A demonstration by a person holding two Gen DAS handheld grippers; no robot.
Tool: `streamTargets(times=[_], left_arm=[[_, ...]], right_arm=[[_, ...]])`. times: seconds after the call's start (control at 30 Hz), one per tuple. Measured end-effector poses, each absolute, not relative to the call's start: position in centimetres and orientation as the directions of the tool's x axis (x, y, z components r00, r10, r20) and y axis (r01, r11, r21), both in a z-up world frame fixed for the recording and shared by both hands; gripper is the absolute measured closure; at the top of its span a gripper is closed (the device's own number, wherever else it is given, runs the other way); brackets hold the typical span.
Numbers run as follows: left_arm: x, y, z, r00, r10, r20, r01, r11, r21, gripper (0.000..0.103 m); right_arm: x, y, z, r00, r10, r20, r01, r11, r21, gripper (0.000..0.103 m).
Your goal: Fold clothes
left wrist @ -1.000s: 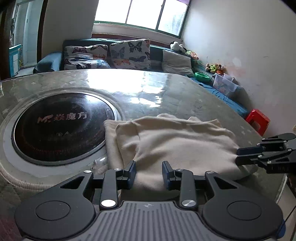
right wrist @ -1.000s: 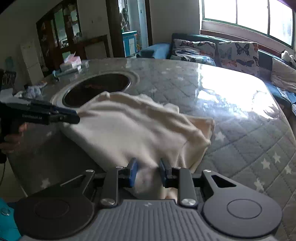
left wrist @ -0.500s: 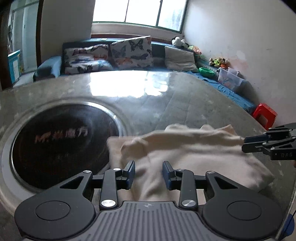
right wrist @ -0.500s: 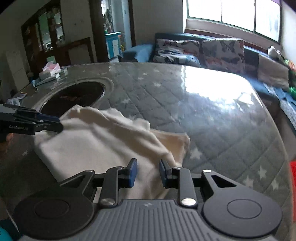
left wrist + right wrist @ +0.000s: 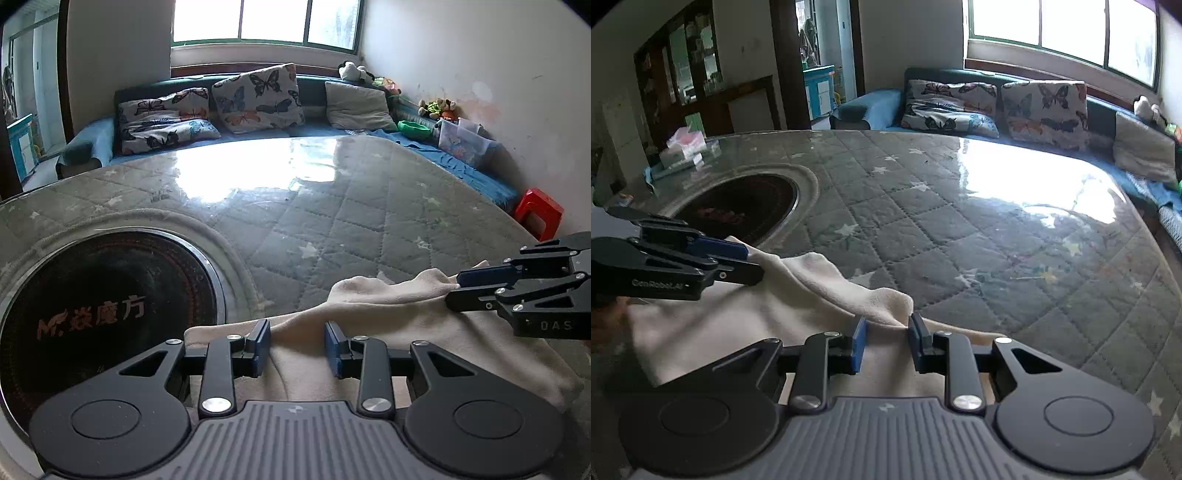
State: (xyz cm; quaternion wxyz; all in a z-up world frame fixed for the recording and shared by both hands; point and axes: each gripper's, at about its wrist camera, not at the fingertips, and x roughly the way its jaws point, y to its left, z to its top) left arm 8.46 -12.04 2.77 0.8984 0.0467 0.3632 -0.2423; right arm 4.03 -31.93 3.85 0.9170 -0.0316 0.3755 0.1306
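Left gripper [image 5: 297, 349] at a narrow gap, with a ridge of the cream garment [image 5: 388, 314] bunched between the blue pads, so apparently clamped on it. Same story for the right gripper [image 5: 886, 341]: narrow, pinching a peaked corner of the fabric. Both holds on what looks like the far edge, lifted a bit off the surface.

Rest of the garment lying flat on the near part of the quilted table [image 5: 332, 221], just right of the round black hotplate [image 5: 99, 314], near-left corner close to its rim.

Handling guess: light, soft, fleecy, zero stiffness. Drapes and sags between the 2 grips, so bound to wrinkle if the pull goes uneven. Not fragile, not slippery against the pads, though probably slides easily on that glossy table cover.

Best hold: right at the edge corners, 1 per gripper, well apart, keeping the span taut while laying it over.
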Motion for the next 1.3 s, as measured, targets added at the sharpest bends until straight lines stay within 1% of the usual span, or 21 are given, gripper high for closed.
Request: streamTargets(times=[0.07, 0.13, 0.2, 0.27, 0.33, 0.37, 0.43, 0.47, 0.53, 0.57, 0.63, 0.8, 0.9, 0.97, 1.0, 1.03, 1.1, 1.23, 1.3], left_arm=[[8.3, -11.7, 3.0, 0.623, -0.402, -0.671, 0.464, 0.88, -0.096, 0.065], [7.9, -11.3, 3.4, 0.634, -0.396, -0.664, 0.452, 0.887, -0.097, 0.06], [7.5, -10.6, 3.5, 0.642, -0.385, -0.663, 0.433, 0.896, -0.1, 0.057], [6.9, -9.9, 3.6, 0.644, -0.377, -0.666, 0.42, 0.901, -0.104, 0.056], [6.0, -9.2, 3.6, 0.651, -0.365, -0.666, 0.408, 0.908, -0.099, 0.048], [5.7, -8.9, 3.7, 0.656, -0.357, -0.665, 0.4, 0.911, -0.095, 0.047], [5.0, -8.1, 3.8, 0.662, -0.343, -0.666, 0.382, 0.919, -0.094, 0.045], [4.6, -7.7, 3.8, 0.664, -0.337, -0.667, 0.373, 0.923, -0.095, 0.043], [4.0, -6.9, 3.8, 0.67, -0.323, -0.668, 0.354, 0.931, -0.094, 0.034], [3.8, -6.5, 3.7, 0.674, -0.313, -0.67, 0.343, 0.935, -0.092, 0.033], [3.4, -6.0, 3.5, 0.673, -0.297, -0.678, 0.326, 0.941, -0.089, 0.029], [2.8, -4.8, 3.0, 0.676, -0.263, -0.688, 0.297, 0.952, -0.073, 0.025], [2.9, -4.0, 2.8, 0.672, -0.244, -0.699, 0.27, 0.96, -0.076, 0.024], [2.6, -3.3, 3.4, 0.68, -0.263, -0.685, 0.261, 0.959, -0.11, 0.024], [2.4, -2.9, 3.8, 0.685, -0.276, -0.674, 0.26, 0.957, -0.129, 0.023], [2.3, -2.7, 4.1, 0.688, -0.291, -0.664, 0.261, 0.954, -0.148, 0.019], [1.9, -2.6, 4.5, 0.687, -0.327, -0.648, 0.281, 0.943, -0.178, 0.018], [1.4, -4.1, 3.8, 0.683, -0.302, -0.666, 0.316, 0.943, -0.103, 0.019], [1.7, -4.1, 3.0, 0.673, -0.283, -0.683, 0.305, 0.948, -0.092, 0.019]], right_arm=[[3.8, -31.9, 4.2, 0.689, 0.215, -0.693, -0.262, 0.964, 0.038, 0.079], [3.1, -32.0, 4.8, 0.697, 0.218, -0.683, -0.268, 0.963, 0.033, 0.078], [2.4, -31.9, 5.4, 0.705, 0.219, -0.675, -0.275, 0.961, 0.025, 0.077], [1.8, -31.8, 6.0, 0.703, 0.233, -0.672, -0.289, 0.957, 0.029, 0.072], [0.9, -31.3, 6.4, 0.701, 0.248, -0.669, -0.315, 0.949, 0.022, 0.066], [0.4, -31.0, 6.6, 0.7, 0.256, -0.667, -0.331, 0.943, 0.015, 0.065], [-0.6, -30.3, 6.9, 0.694, 0.275, -0.666, -0.361, 0.932, 0.008, 0.059], [-1.0, -30.0, 6.9, 0.688, 0.284, -0.667, -0.375, 0.927, 0.009, 0.059], [-1.8, -29.1, 6.8, 0.675, 0.305, -0.672, -0.409, 0.912, 0.004, 0.058], [-2.2, -28.7, 6.8, 0.667, 0.316, -0.674, -0.427, 0.904, 0.001, 0.057], [-2.8, -27.7, 6.5, 0.655, 0.329, -0.681, -0.457, 0.889, -0.011, 0.045], [-3.7, -25.5, 6.2, 0.636, 0.338, -0.693, -0.518, 0.854, -0.059, 0.044], [-4.0, -24.5, 6.2, 0.629, 0.347, -0.696, -0.544, 0.836, -0.076, 0.044], [-4.0, -23.9, 6.4, 0.629, 0.354, -0.692, -0.556, 0.827, -0.083, 0.044], [-4.0, -23.6, 6.6, 0.63, 0.358, -0.69, -0.562, 0.823, -0.086, 0.044], [-4.0, -23.3, 6.7, 0.63, 0.361, -0.688, -0.568, 0.818, -0.09, 0.044], [-4.0, -22.6, 6.7, 0.624, 0.369, -0.689, -0.582, 0.807, -0.094, 0.044], [-3.8, -21.4, 6.3, 0.611, 0.381, -0.694, -0.603, 0.792, -0.097, 0.044], [-3.9, -20.8, 6.2, 0.604, 0.386, -0.697, -0.613, 0.784, -0.097, 0.044]])
